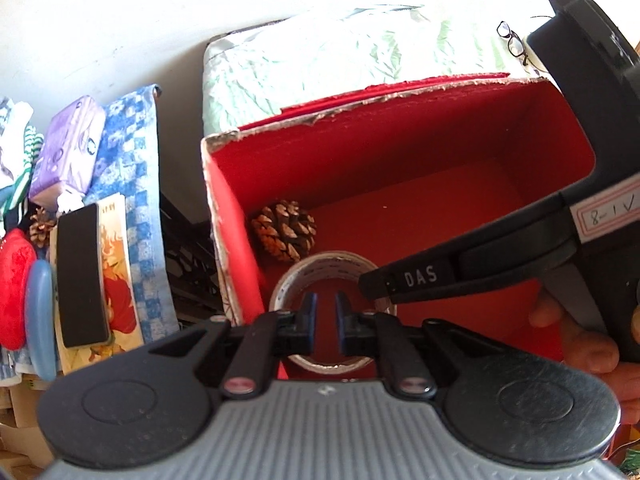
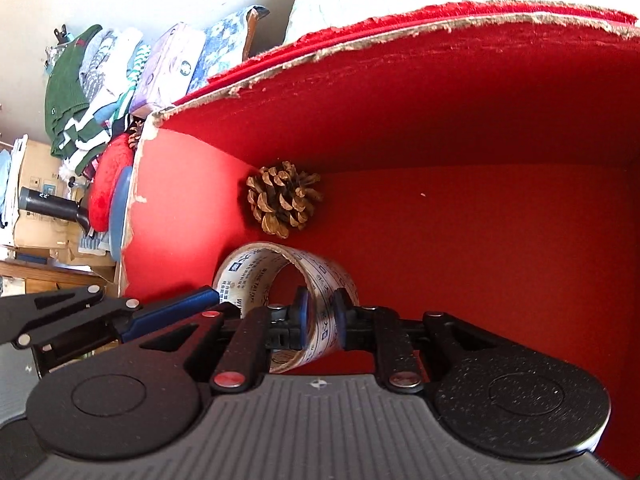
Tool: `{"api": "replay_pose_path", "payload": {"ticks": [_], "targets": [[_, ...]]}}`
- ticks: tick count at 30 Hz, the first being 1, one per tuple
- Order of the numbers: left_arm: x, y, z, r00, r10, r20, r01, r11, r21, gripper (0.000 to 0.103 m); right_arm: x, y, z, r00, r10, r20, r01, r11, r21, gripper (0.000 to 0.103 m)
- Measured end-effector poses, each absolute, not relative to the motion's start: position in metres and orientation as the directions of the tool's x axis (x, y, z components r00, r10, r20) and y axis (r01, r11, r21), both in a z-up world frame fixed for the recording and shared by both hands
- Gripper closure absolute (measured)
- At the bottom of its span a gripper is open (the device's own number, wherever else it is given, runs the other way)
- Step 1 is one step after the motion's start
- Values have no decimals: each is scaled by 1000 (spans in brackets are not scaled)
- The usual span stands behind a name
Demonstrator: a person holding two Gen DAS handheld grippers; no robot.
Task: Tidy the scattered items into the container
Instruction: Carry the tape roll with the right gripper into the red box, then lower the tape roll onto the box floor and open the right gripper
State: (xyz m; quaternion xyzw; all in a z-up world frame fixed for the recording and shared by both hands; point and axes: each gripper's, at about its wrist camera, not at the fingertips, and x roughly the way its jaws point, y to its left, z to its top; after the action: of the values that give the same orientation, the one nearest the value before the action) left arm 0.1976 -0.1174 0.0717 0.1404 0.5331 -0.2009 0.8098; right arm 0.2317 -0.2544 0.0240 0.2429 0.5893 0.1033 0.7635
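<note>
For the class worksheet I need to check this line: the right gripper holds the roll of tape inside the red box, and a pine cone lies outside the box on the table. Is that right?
One detail is wrong. The pine cone lies inside the red box, in its far corner, as the right wrist view shows. The rest stands: the right gripper is shut on the roll of tape inside the box.

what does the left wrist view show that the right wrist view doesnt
Only the left wrist view shows the glasses on the pale bedding, the black eraser-like block lying on a picture book, and the right gripper's body with a hand on it.

Only the right wrist view shows the right gripper shut on the wall of the tape roll, and the stack of folded clothes.

Both show the red box, the pine cone in its corner, and the purple tissue pack.
</note>
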Motion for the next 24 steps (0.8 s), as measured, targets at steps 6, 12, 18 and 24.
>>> {"api": "replay_pose_path", "payload": {"ticks": [6, 12, 18, 24], "targets": [[192, -119, 70, 360, -189, -914, 484, 875, 9, 93, 231, -260, 20, 294, 480, -827, 136, 835, 533, 78], [188, -124, 68, 386, -175, -906, 499, 866, 45, 91, 223, -280, 12, 309, 551, -775, 201, 759, 620, 78], [183, -132, 67, 396, -184, -900, 519, 853, 54, 90, 211, -297, 24, 374, 548, -748, 197, 741, 641, 78], [175, -149, 58, 391, -143, -909, 544, 833, 103, 87, 204, -289, 28, 373, 398, -838, 198, 848, 491, 82]]}}
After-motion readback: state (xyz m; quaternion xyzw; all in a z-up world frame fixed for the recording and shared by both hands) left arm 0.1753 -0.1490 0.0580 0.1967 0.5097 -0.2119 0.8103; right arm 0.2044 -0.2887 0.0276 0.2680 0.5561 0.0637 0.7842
